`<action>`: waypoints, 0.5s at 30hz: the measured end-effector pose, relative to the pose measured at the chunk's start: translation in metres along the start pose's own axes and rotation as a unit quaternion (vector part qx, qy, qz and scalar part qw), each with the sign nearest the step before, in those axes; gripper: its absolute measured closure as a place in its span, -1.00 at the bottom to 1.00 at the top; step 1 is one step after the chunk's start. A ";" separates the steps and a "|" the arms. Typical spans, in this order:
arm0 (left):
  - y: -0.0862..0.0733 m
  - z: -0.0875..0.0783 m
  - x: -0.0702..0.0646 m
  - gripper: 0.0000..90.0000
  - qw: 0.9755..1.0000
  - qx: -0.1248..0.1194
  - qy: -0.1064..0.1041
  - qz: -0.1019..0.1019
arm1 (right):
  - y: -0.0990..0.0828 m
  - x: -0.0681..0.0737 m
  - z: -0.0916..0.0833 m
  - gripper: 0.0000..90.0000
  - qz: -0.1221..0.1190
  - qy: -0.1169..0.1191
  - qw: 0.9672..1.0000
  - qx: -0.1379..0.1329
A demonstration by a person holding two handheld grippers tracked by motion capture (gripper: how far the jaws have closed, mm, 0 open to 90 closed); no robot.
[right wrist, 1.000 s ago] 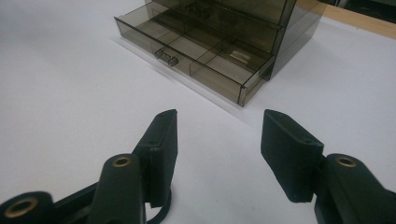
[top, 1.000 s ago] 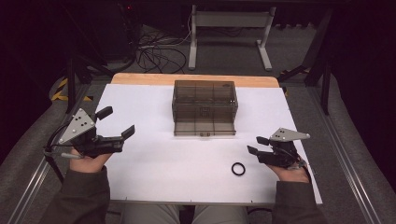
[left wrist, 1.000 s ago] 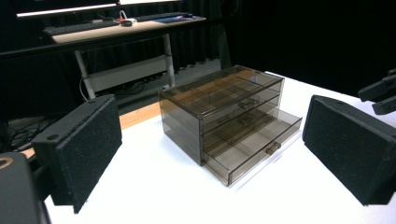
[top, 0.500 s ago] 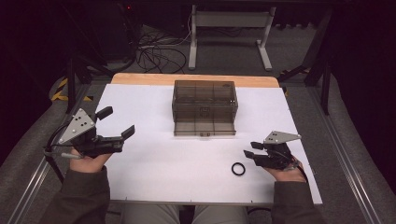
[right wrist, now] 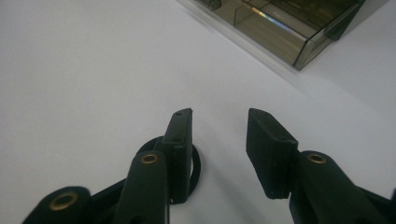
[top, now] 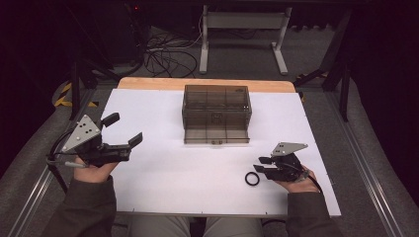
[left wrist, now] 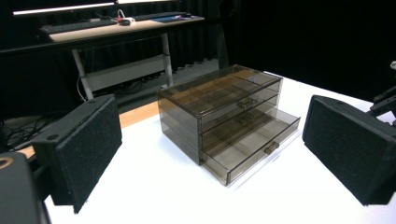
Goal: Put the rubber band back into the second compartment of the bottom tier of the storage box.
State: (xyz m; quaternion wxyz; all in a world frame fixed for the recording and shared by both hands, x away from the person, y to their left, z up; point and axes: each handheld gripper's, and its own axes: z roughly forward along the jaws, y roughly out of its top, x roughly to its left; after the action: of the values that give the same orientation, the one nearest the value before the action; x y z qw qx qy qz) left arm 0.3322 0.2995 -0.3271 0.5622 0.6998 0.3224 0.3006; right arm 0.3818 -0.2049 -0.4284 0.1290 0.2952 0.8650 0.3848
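Note:
A black ring (top: 252, 178) lies flat on the white table (top: 163, 173), front right. My right gripper (top: 263, 165) sits low just right of the ring, jaws pointing left. They have just been closing but still stand apart, with nothing between them. In the right gripper view the ring (right wrist: 196, 167) peeks out from behind the left jaw, outside the gap of the gripper (right wrist: 219, 116). A smoky clear drawer box (top: 216, 106) stands mid-table with its bottom drawer (top: 216, 136) pulled out. My left gripper (top: 123, 129) hovers wide open at the left, facing the box (left wrist: 219, 112).
The table's wooden back edge (top: 202, 84) lies behind the box. Beyond it are a desk frame (top: 242, 29) and cables (top: 163, 54) on the dark floor. A metal rail (top: 365, 168) runs along the right side of the table.
My right gripper has sunk and shifted left toward the ring, and its jaws have narrowed. The left gripper, the box and the ring have stayed put.

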 end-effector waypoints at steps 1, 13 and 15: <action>0.000 0.000 0.000 -0.88 1.000 0.000 0.000 -0.001 | 0.000 0.000 0.001 0.39 -0.002 0.002 1.000 0.003; -0.001 0.000 0.000 -0.88 1.000 0.000 -0.003 -0.001 | -0.004 0.001 0.013 0.48 -0.008 0.013 0.999 0.033; -0.001 0.001 0.000 -0.88 1.000 0.000 -0.004 -0.001 | -0.004 0.002 0.016 0.50 -0.009 0.014 0.999 0.039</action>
State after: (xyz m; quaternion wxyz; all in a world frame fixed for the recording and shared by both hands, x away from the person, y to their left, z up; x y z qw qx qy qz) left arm 0.3327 0.2994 -0.3278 0.5634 0.7007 0.3210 0.2975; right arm 0.3856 -0.1969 -0.4422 0.1086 0.2864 0.8836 0.3541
